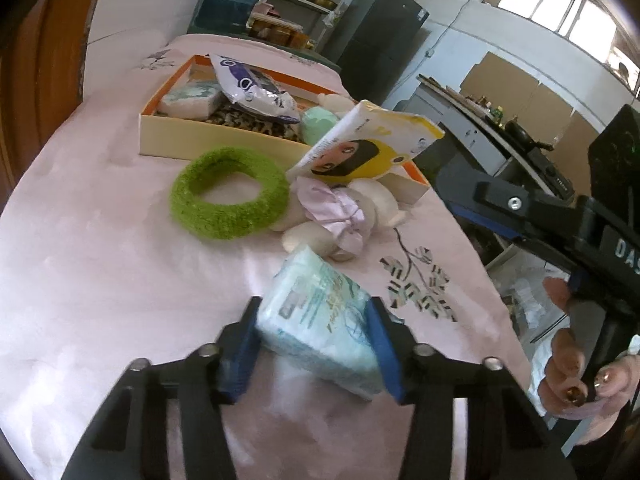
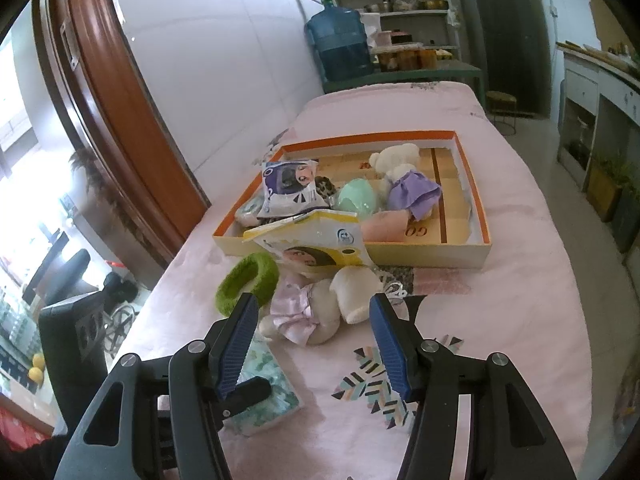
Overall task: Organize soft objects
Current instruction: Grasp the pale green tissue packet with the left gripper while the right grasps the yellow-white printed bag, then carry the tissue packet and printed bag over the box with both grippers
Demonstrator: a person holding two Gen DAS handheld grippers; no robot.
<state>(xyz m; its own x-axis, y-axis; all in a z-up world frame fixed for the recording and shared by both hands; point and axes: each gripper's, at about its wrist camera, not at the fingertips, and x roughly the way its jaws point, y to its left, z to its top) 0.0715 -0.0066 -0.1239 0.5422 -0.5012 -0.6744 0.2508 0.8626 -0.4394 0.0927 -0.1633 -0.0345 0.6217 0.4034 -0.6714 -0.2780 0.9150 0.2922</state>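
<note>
A pale blue tissue pack (image 1: 320,320) lies on the pink cloth between the blue pads of my left gripper (image 1: 314,344), and both pads touch its sides. The right wrist view shows the same pack (image 2: 276,396) at lower left with a black finger of the left gripper on it. My right gripper (image 2: 314,304) hangs open with nothing between its fingers, just short of a cream plush toy in a pink dress (image 2: 308,316). That plush toy (image 1: 332,216) lies beside a green fuzzy ring (image 1: 228,200). A yellow packet (image 1: 368,144) leans on the box's front edge.
The shallow orange-rimmed box (image 2: 420,256) holds a purple-white packet (image 2: 288,188), a mint green soft item (image 2: 356,198), a white bear in a purple dress (image 2: 404,184) and another tissue pack (image 1: 192,100). A hand (image 1: 572,380) grips the right tool. The table drops off at right.
</note>
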